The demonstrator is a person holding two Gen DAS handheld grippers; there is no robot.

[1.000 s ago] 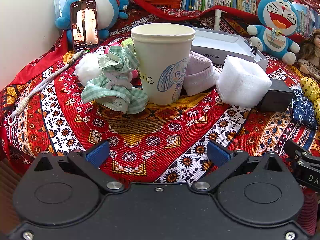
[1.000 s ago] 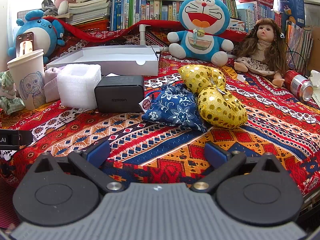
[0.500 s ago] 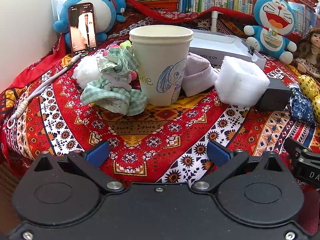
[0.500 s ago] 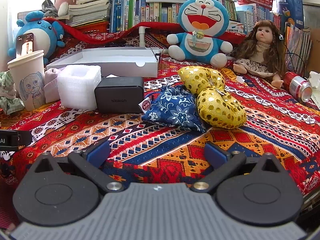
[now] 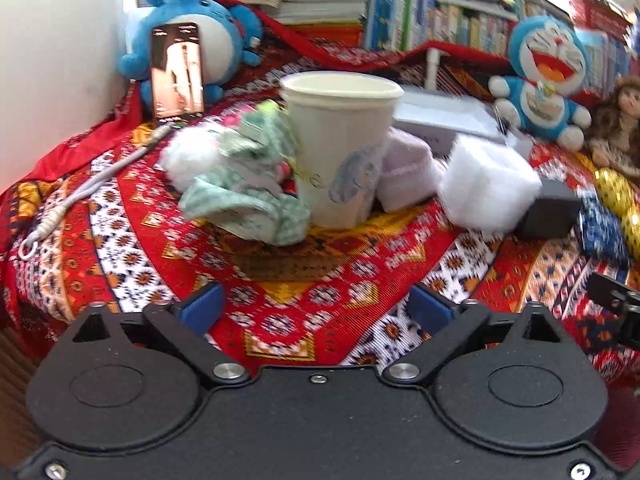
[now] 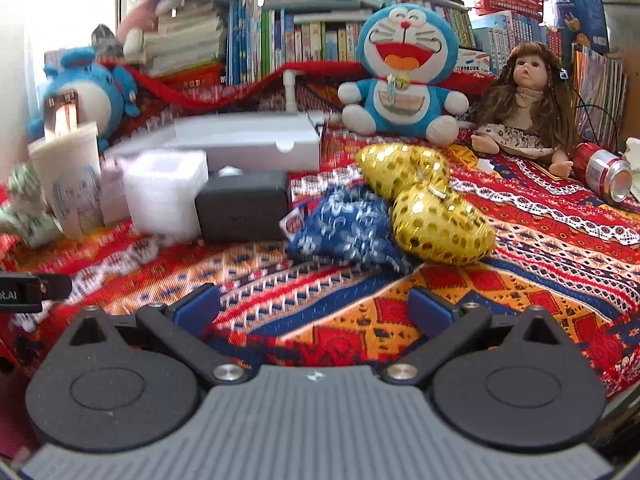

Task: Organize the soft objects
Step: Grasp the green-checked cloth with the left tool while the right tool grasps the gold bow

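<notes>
Left gripper (image 5: 314,308) jaws had just been closing a little, nothing between them, only patterned cloth (image 5: 304,280) under the blue pads; still spread wide, released. Compared with a second earlier the left view sat slightly nearer the paper cup (image 5: 340,148), otherwise layout unchanged. Right gripper (image 6: 314,306) jaws wide apart too, empty, over bare cloth. Reads as approach phase, no soft item picked yet, task barely started.

Soft items: green checked rag toy (image 5: 248,184) lay touching the cup's left side, white fluffy ball (image 5: 186,160) just behind it, pale pink knit piece (image 5: 408,176) against the cup's right. White foam block (image 5: 486,184) beside that. In the right view, blue floral pouch (image 6: 344,228) touched the gold sequin heart cushions (image 6: 428,208), ahead of the right gripper.

Clutter: black box (image 6: 244,208) between foam and pouch, white tray box (image 6: 248,142) behind, phone (image 5: 177,70) propped on blue plush (image 5: 192,28), Doraemon plush (image 6: 402,76), doll (image 6: 524,100), soda can (image 6: 604,176) lying far right. The cup likely stands in the way of a clean grab at the rag toy; tipping risk.
</notes>
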